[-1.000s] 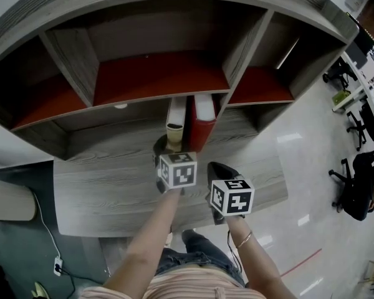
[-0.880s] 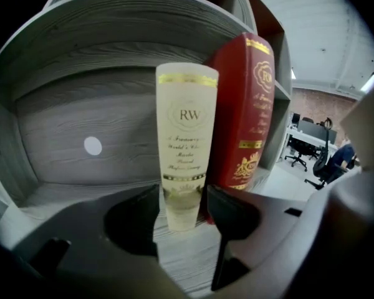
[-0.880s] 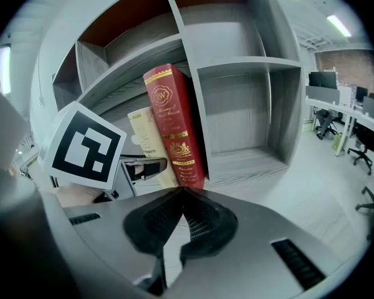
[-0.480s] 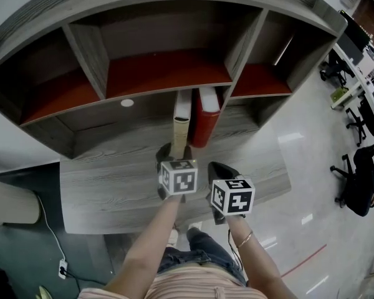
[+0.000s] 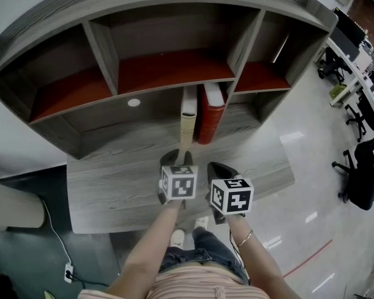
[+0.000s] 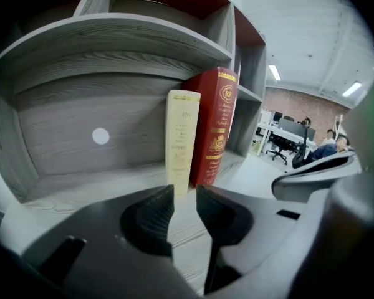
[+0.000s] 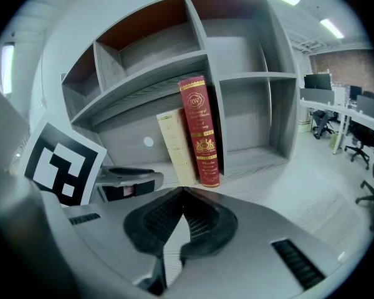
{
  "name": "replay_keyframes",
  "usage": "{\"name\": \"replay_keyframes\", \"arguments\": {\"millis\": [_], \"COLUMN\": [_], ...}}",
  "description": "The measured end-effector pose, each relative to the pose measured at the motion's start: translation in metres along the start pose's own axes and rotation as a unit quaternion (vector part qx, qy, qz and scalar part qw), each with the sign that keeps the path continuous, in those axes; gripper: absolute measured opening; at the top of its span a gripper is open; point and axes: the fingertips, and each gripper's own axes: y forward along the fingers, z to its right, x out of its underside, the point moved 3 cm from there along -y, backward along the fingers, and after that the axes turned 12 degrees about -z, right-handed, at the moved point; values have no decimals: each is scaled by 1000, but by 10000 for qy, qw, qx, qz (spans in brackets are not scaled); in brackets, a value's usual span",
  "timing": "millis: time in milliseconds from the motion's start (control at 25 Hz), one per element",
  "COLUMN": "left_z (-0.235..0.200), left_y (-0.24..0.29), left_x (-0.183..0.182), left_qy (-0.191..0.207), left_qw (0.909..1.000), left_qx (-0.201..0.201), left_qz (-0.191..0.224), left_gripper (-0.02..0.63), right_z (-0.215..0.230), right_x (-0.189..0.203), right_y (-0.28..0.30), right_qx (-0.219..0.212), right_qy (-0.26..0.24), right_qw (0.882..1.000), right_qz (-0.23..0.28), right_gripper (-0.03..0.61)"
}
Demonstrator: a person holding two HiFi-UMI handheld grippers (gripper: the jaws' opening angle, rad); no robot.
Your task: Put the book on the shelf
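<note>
Cream book (image 5: 188,118) stands upright in the lower middle compartment of the grey shelf (image 5: 103,55), spine facing out; red book (image 5: 212,114) upright just beside it on its right, the two touching along their sides; red book is the taller, its top reaching nearly to the board above; both rest near the front edge of the compartment floor, which runs on forward as a grey wood-grain table (image 5: 112,182)

Small white round spot (image 5: 134,103) on the back panel to the left of the cream book; upper compartments have red backs

Left tool (image 6: 184,193): jaws apart with a narrow gap, having just been closing; nothing between them, only bare table seen through the gap; it points at the foot of the cream book, near it but not touching

Right tool (image 7: 182,193): jaw tips together, nothing held; it sits to the right of the left tool, over the table's front part, apart from both books

Marker cube (image 5: 178,182) on the left tool and marker cube (image 5: 232,195) on the right tool lie side by side in the head view
</note>
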Motion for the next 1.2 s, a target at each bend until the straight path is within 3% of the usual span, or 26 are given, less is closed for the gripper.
{"name": "replay_keyframes", "arguments": {"millis": [480, 1200], "left_z": [-14, -35], "left_y": [-35, -114], "left_x": [14, 36], "left_qy": [56, -23], "left_qw": [9993, 9897], "left_qx": [353, 1275], "left_qz": [131, 656], "left_gripper": [23, 12], "right_z": [-33, -70], "right_x": [7, 17], "right_y": [-5, -32], "right_qx": [-127, -471], "right_qy": [-15, 86], "right_qw": [9999, 9978], "right_qz": [100, 457], "right_gripper": [9, 9]}}
